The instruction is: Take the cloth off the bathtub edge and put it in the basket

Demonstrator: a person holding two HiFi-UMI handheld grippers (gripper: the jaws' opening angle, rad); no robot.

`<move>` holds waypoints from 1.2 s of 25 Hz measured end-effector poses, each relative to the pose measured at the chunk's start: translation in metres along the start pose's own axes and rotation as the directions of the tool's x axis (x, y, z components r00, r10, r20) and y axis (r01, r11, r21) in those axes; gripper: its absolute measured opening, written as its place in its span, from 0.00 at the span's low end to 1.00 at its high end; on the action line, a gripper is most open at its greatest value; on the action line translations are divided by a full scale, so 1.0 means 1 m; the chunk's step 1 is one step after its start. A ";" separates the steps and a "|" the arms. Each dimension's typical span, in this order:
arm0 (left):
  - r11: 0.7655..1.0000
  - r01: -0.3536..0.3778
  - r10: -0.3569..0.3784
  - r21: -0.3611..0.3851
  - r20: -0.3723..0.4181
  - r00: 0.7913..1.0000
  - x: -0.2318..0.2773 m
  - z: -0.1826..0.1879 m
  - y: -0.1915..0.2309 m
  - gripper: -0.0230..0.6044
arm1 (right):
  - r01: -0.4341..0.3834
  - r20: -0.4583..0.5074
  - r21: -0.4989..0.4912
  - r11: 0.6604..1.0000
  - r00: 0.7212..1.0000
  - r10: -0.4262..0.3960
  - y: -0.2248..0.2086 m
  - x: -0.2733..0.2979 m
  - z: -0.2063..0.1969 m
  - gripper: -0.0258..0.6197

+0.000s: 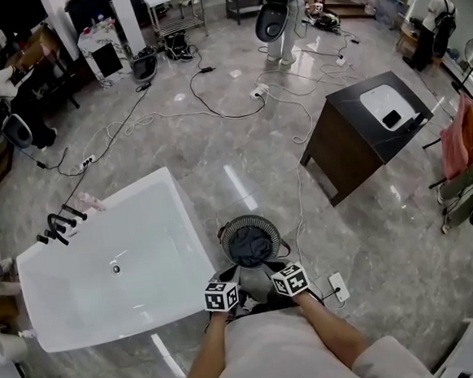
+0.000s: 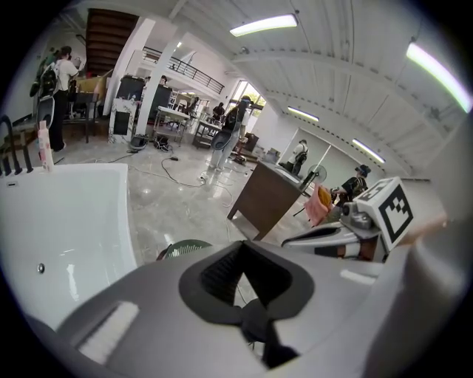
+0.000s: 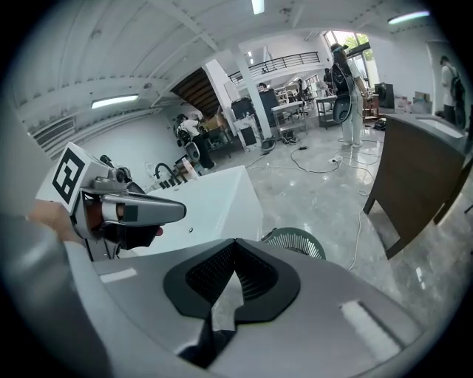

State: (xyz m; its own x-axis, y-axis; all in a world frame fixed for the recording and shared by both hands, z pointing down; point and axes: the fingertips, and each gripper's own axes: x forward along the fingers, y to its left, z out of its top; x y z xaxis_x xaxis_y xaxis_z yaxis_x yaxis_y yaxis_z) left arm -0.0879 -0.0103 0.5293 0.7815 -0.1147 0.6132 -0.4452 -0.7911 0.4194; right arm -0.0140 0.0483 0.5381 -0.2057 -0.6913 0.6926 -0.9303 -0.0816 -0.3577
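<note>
Okay, head view: the cloth [image 1: 251, 246] is dark blue-grey and crumpled in a heap. It lies inside the basket [image 1: 249, 218], a round slatted one on the floor [image 1: 240, 135], just beside the bathtub [image 1: 155, 247] corner nearest the person. The tub is white, w/ black taps [image 1: 58, 225] and a pink bottle [image 1: 91, 205] at its far-left edge. The 2 grippers sit side by side at the basket's near rim, left gripper [image 1: 228, 284] & right gripper [image 1: 282, 272], both clear of the cloth.

Left gripper view: jaws closed together w/ nothing betw. them. The basket rim shows just past the tips, the tub to the left, the other gripper to the right.

Right gripper view: jaws likewise clenched on nothing, the basket ahead and the tub behind it.
</note>
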 end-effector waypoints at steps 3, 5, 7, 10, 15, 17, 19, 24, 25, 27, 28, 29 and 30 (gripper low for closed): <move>1.000 0.021 -0.021 -0.002 -0.003 1.000 0.000 -0.002 -0.004 0.13 | 0.018 0.002 -0.001 1.000 1.000 -0.018 -0.002 -0.001 -0.002 0.04; 0.999 0.037 -0.037 -0.006 -0.007 0.999 -0.001 -0.005 -0.006 0.13 | 0.029 0.006 -0.003 1.000 1.000 -0.029 -0.004 -0.002 -0.002 0.04; 0.999 0.042 -0.042 -0.007 -0.009 0.999 -0.002 -0.006 -0.007 0.13 | 0.038 0.012 -0.004 0.999 0.999 -0.037 -0.005 -0.003 -0.001 0.04; 0.999 0.030 -0.030 -0.018 0.002 1.000 -0.005 -0.007 -0.003 0.13 | 0.044 0.015 -0.009 0.999 0.999 -0.044 -0.004 -0.003 -0.002 0.04; 0.999 0.023 -0.023 -0.034 0.013 1.000 -0.007 -0.007 0.000 0.13 | 0.054 0.017 -0.026 0.998 0.998 -0.054 -0.005 -0.004 -0.001 0.04; 0.999 0.026 -0.026 -0.032 0.014 1.000 -0.007 -0.008 -0.001 0.13 | 0.058 0.021 -0.030 0.998 0.998 -0.057 -0.005 -0.004 0.000 0.04; 0.999 0.020 -0.019 -0.029 0.017 1.000 -0.007 -0.008 0.001 0.13 | 0.057 0.021 -0.035 0.998 0.998 -0.057 -0.004 -0.003 0.000 0.04; 0.999 -0.010 0.012 -0.042 0.039 0.999 -0.014 -0.004 0.013 0.13 | 0.056 0.030 -0.039 0.998 0.998 -0.055 -0.001 0.000 0.003 0.04; 0.999 -0.010 0.012 -0.041 0.040 0.999 -0.015 -0.004 0.014 0.13 | 0.057 0.035 -0.039 0.998 0.998 -0.055 0.000 0.001 0.005 0.04; 0.999 -0.008 0.009 -0.036 0.041 0.999 -0.016 -0.003 0.014 0.13 | 0.057 0.042 -0.040 0.998 0.998 -0.056 0.000 0.003 0.009 0.04; 0.999 -0.008 0.009 -0.035 0.043 0.999 -0.017 -0.003 0.014 0.13 | 0.056 0.044 -0.043 0.998 0.998 -0.054 0.001 0.003 0.010 0.04; 0.999 -0.010 0.012 -0.036 0.047 0.999 -0.018 -0.003 0.015 0.13 | 0.054 0.045 -0.045 0.998 0.998 -0.052 0.001 0.004 0.011 0.04; 0.999 -0.014 0.016 -0.038 0.052 0.999 -0.020 -0.002 0.016 0.13 | 0.051 0.046 -0.048 0.998 0.998 -0.049 0.002 0.004 0.012 0.04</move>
State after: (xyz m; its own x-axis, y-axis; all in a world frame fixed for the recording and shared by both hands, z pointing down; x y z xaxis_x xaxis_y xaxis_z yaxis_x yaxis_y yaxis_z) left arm -0.1113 -0.0194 0.5254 0.7962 -0.1585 0.5838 -0.4723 -0.7659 0.4363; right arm -0.0133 0.0366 0.5330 -0.1454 -0.7188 0.6798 -0.9530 -0.0828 -0.2913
